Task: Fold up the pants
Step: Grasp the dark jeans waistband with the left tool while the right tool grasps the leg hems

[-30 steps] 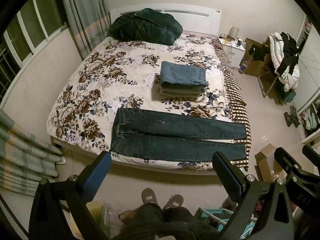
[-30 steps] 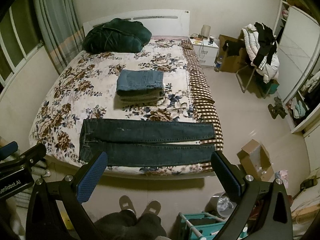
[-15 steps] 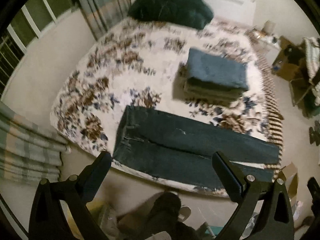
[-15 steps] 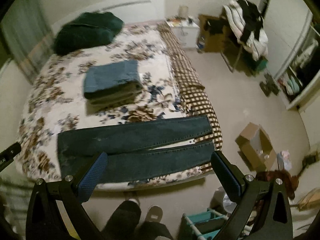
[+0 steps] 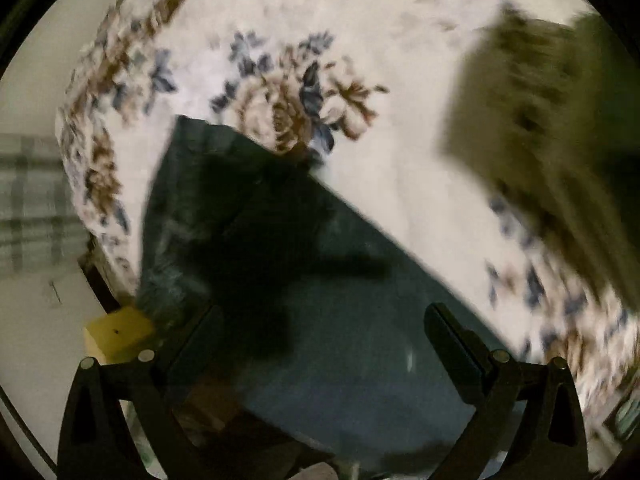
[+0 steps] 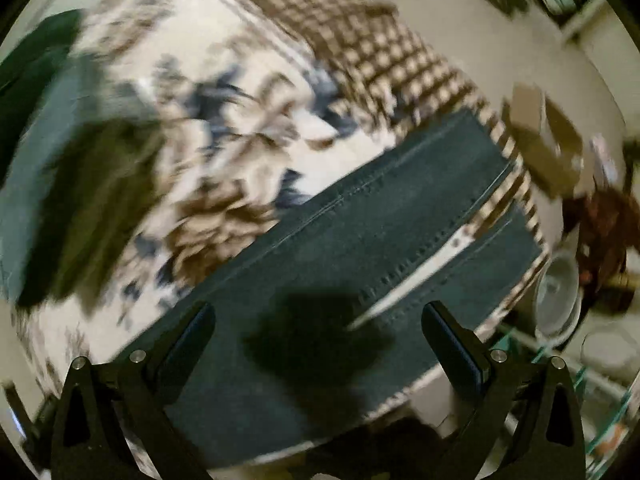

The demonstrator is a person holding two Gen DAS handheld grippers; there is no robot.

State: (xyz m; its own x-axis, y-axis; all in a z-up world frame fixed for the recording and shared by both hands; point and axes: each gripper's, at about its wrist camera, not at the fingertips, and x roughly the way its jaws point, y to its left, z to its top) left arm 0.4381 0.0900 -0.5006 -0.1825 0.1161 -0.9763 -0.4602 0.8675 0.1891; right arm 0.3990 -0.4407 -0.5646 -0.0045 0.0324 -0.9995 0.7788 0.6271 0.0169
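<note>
- left gripper [image 5: 320,336]: jaws spread wide, nothing between them, hovering over the waist end of the jeans [image 5: 320,300]. right gripper [image 6: 318,336]: same, wide open and empty, over the leg end by the cuffs [image 6: 516,208].
- jeans lie flat along the near edge of the bed [image 5: 400,80], legs side by side with a thin gap [image 6: 416,276] showing the cover between them near the cuffs. nothing folded yet by the look of it.
- risk: both views are smeared with motion. closing the jaws at this speed could miss the edge or grab a bad spot, so i'd settle first.
- risk: pinching only the top layer of denim. the lower layer would stay put and the fold would come out skewed.
- risk: pinching the bed cover along with the denim. it would lift with the jeans and drag things.
- risk: jeans sit right at the bed edge. a pull toward the person could slide them off onto the floor.
- risk: cuffs lie on the checked border [image 6: 380,52] where the bed drops away. a loose leg could hang over and pull the fold apart.
- farther in: a stack [image 5: 540,132] of folded clothes sits on the bed beyond the jeans. a wide swing or a long fold could knock it or land on it.
</note>
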